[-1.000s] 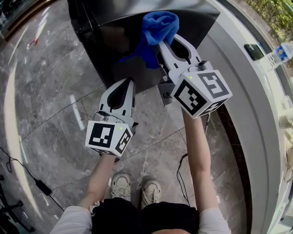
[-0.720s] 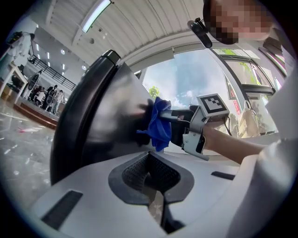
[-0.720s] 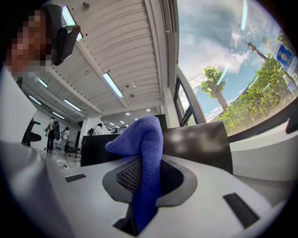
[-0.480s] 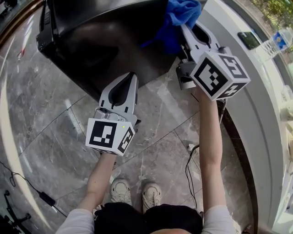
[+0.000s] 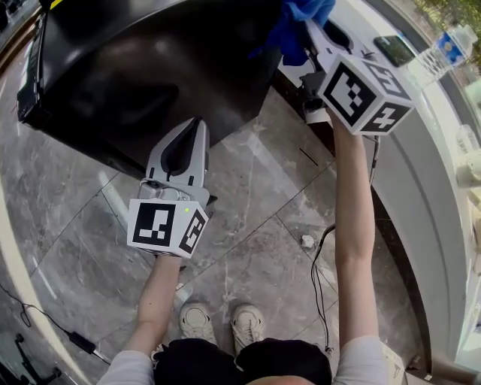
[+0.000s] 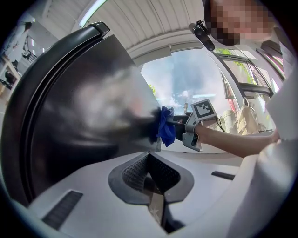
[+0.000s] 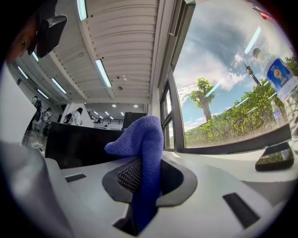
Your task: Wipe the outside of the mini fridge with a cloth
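The black mini fridge (image 5: 135,68) fills the upper left of the head view, its glossy side facing me. My right gripper (image 5: 319,34) is shut on a blue cloth (image 5: 297,19) at the fridge's right top corner, near the frame's top edge. In the right gripper view the blue cloth (image 7: 142,153) hangs folded between the shut jaws. My left gripper (image 5: 184,143) is shut with nothing in it, close to the fridge's lower side. The left gripper view shows the fridge (image 6: 79,107) wall and the cloth (image 6: 165,126) against its edge.
A grey marble floor (image 5: 248,225) lies below. A white counter (image 5: 421,135) runs along the right, with a phone (image 5: 396,50) and a water bottle (image 5: 445,46) on it. A black cable (image 5: 319,263) trails on the floor by the counter.
The right gripper with the cloth has moved up and right along the fridge toward its top right corner. The head view has shifted, showing more of the fridge. The left gripper stays shut.
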Demonstrator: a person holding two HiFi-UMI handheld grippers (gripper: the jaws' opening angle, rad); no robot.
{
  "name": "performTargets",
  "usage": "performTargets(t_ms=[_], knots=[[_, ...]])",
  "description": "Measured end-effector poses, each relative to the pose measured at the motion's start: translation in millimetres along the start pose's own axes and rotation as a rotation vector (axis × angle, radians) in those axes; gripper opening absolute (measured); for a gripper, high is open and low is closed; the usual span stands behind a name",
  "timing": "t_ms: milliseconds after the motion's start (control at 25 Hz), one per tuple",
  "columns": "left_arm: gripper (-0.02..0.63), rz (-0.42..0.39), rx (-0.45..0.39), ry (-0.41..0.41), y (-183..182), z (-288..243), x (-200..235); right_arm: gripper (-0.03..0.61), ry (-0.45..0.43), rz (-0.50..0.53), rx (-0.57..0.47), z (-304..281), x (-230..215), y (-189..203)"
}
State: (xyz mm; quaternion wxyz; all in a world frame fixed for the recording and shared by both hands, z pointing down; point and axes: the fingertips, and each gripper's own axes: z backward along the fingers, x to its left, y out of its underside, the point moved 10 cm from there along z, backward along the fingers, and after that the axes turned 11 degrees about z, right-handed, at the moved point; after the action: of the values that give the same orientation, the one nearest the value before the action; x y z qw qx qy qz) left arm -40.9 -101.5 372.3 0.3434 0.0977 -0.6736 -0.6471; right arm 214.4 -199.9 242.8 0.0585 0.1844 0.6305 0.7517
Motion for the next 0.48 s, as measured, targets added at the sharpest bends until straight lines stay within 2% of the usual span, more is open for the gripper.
performTargets(t_ms=[480], knots=[[0.005,-0.003,0.006,-0.022,5,0,3,0.08,0.071,0.026,0.009,-4,-18,4]])
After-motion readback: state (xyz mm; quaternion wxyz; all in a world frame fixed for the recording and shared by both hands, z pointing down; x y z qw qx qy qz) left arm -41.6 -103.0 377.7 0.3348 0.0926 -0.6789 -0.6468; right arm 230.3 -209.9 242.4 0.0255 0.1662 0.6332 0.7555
